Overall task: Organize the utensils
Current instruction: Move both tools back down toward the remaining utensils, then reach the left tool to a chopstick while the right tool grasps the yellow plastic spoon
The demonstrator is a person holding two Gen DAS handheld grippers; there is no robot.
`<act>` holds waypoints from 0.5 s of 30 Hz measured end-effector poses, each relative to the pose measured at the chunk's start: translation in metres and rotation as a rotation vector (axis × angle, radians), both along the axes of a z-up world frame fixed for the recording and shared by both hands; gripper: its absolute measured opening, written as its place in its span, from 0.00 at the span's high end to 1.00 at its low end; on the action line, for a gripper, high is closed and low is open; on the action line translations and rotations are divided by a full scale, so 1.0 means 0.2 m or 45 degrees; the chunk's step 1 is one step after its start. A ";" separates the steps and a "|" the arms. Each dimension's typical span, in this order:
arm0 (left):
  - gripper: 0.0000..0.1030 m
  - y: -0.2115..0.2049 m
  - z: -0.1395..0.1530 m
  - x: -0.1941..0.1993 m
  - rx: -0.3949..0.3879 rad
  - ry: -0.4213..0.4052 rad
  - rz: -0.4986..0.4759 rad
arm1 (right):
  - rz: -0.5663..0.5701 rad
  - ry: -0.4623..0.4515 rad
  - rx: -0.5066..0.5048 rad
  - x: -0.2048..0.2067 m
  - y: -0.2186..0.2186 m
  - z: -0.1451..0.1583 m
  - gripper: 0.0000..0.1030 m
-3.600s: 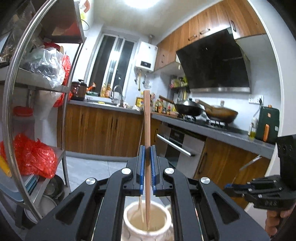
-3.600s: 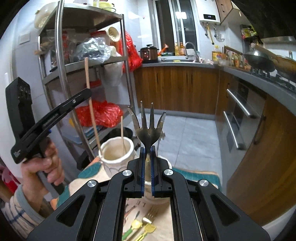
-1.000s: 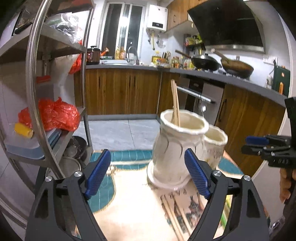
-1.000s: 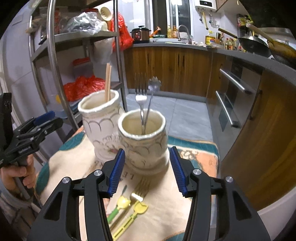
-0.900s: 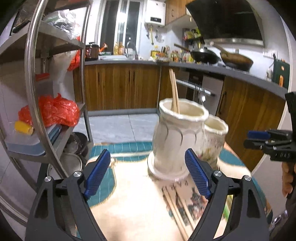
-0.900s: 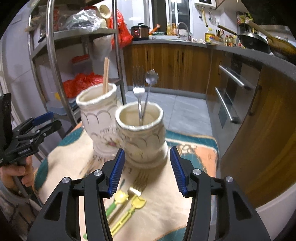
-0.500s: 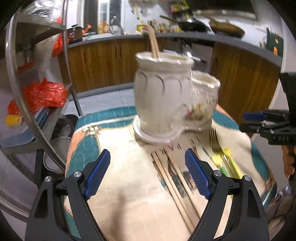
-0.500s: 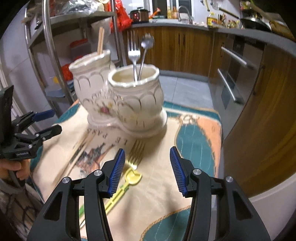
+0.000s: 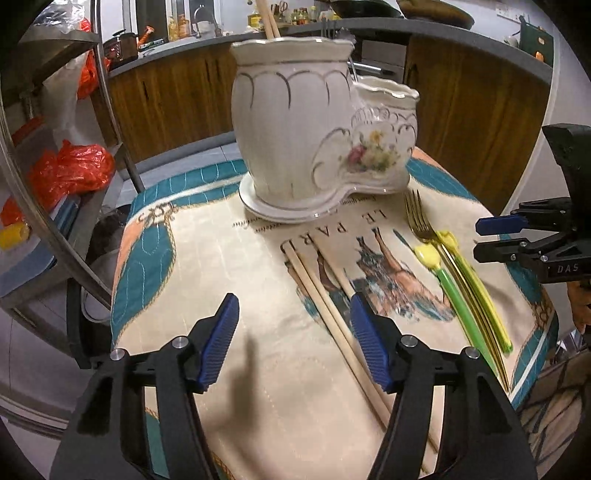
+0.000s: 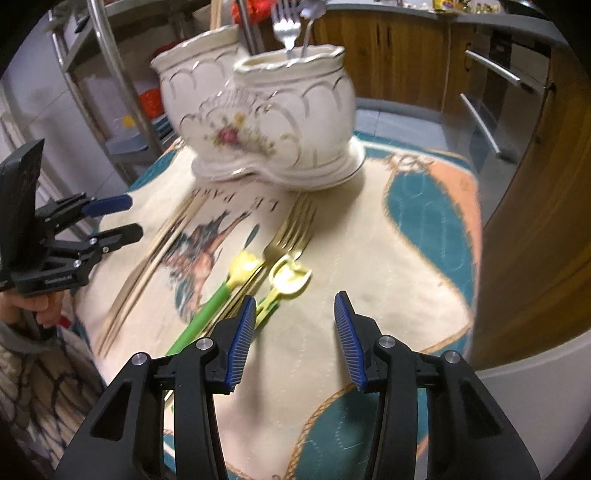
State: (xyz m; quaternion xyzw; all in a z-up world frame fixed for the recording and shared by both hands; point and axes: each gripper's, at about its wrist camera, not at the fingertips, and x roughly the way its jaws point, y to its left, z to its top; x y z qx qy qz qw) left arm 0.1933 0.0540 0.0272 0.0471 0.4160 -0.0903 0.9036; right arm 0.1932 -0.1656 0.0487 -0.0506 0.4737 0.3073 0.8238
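Note:
A white ceramic double holder (image 9: 295,136) (image 10: 266,122) stands at the far side of a printed cloth. Its taller pot holds chopsticks (image 9: 267,18); its lower pot holds a steel fork (image 10: 286,27) and a spoon. On the cloth lie wooden chopsticks (image 9: 325,299) (image 10: 147,266), a gold fork (image 9: 419,218) (image 10: 291,229) and yellow-and-green plastic utensils (image 9: 454,280) (image 10: 236,280). My left gripper (image 9: 295,336) is open and empty, low over the cloth just left of the chopsticks. My right gripper (image 10: 293,336) is open and empty, low over the cloth just right of the plastic utensils.
A steel shelf rack (image 9: 55,206) with red bags (image 9: 70,170) stands left of the table. Wooden kitchen cabinets (image 10: 399,51) and an oven run behind. The cloth's edge (image 10: 476,258) drops off on the right.
Both grippers let go of their utensils into the pots, opened, and came down toward the cloth. The chopsticks and the plastic utensils now lie close in front of the fingers.

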 end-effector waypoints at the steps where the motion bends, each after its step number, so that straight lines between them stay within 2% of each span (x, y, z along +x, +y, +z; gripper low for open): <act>1: 0.40 -0.01 0.00 0.00 0.006 0.005 -0.003 | 0.006 0.004 -0.005 0.00 0.01 -0.01 0.56; 6: 0.41 -0.03 -0.02 -0.01 0.049 0.020 -0.019 | 0.049 0.007 -0.038 -0.03 0.07 -0.03 0.60; 9: 0.43 -0.04 -0.04 -0.01 0.056 0.041 -0.023 | 0.082 -0.015 -0.067 -0.05 0.10 -0.03 0.66; 10: 0.43 -0.04 -0.04 -0.01 0.060 0.047 -0.025 | 0.092 -0.013 -0.073 -0.05 0.11 -0.03 0.71; 15: 0.44 -0.05 -0.05 -0.02 0.064 0.051 -0.029 | 0.130 -0.033 -0.134 -0.07 0.14 -0.05 0.73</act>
